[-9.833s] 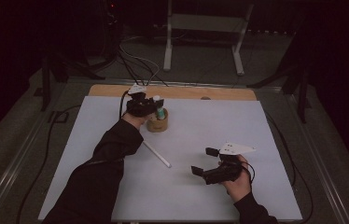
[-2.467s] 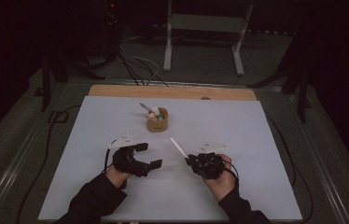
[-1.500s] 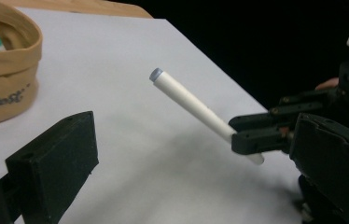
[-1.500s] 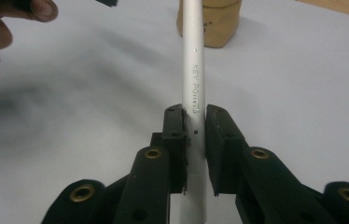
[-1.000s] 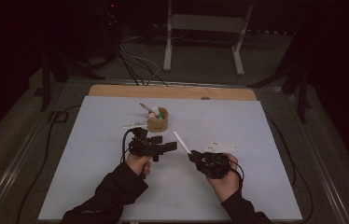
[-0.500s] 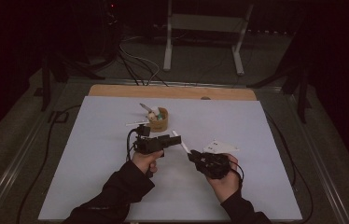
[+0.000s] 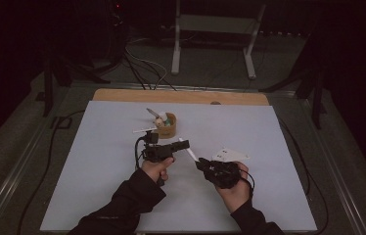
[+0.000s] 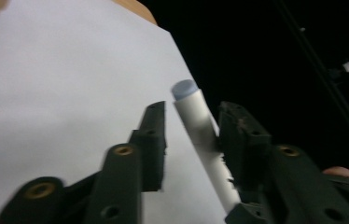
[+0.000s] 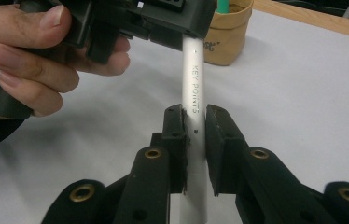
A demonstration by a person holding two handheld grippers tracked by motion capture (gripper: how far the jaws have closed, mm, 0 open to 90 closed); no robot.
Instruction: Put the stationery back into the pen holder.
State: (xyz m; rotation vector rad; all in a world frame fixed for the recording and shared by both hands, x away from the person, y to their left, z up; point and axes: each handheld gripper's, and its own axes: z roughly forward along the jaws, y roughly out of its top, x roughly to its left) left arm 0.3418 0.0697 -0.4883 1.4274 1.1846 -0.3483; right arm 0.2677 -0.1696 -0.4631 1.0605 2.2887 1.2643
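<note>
Left gripper (image 7: 185, 145) is held over the middle of the table, pointing right, gripped from below by the left hand (image 7: 155, 168); its jaws stand apart, one on each side of a white pen (image 8: 200, 135); right gripper (image 7: 201, 163) sits just right of it, pointing far-left, jaws clamped on the pen's lower shaft; right hand (image 7: 232, 188) wraps its body; both dark-sleeved forearms enter from the near edge.

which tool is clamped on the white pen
The right tool: its jaws press both sides of the pen. The left tool has a gap beside it.
</note>
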